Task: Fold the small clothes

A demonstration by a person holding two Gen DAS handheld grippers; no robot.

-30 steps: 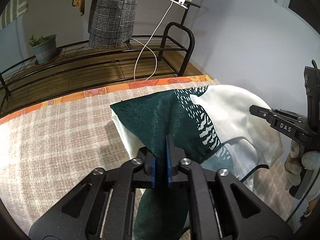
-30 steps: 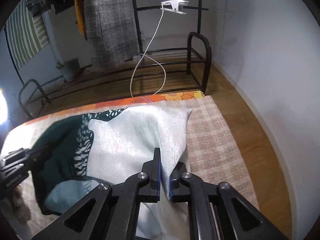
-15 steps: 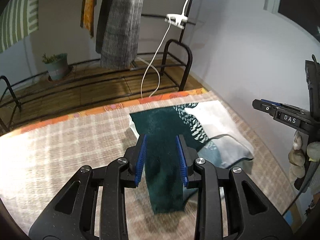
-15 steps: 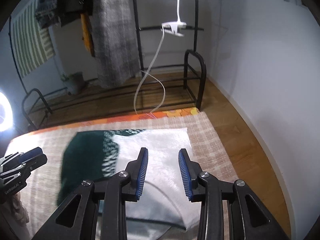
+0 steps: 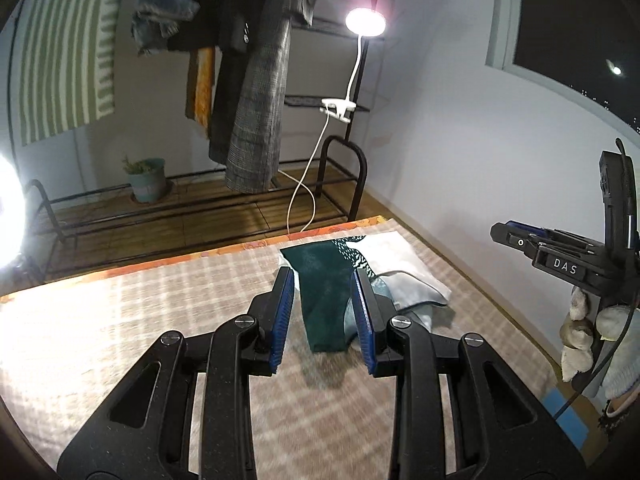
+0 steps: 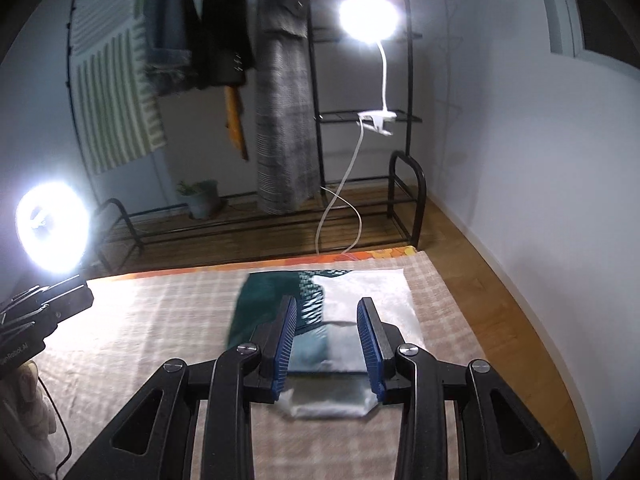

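Observation:
A small dark green and white garment (image 5: 328, 292) lies folded on the checked beige cloth (image 5: 140, 320) near its far right corner. It also shows in the right wrist view (image 6: 340, 320), white half to the right, green half to the left. My left gripper (image 5: 323, 312) is open and empty, raised above and just in front of the garment. My right gripper (image 6: 329, 340) is open and empty, also raised above the garment's near edge. The right gripper shows at the right edge of the left wrist view (image 5: 560, 260). The left gripper shows at the left edge of the right wrist view (image 6: 44, 312).
A black clothes rack (image 5: 340, 184) with hanging clothes (image 5: 256, 112) stands beyond the table. A clip lamp (image 5: 364, 22) shines from the rack, and a ring light (image 6: 52, 232) glares at the left. A potted plant (image 5: 146, 178) sits on the rack's low shelf. A white wall (image 5: 460, 140) is to the right.
Both grippers let go of the garment, opened and drew up and back. The garment dropped flat onto the cloth in a folded shape.

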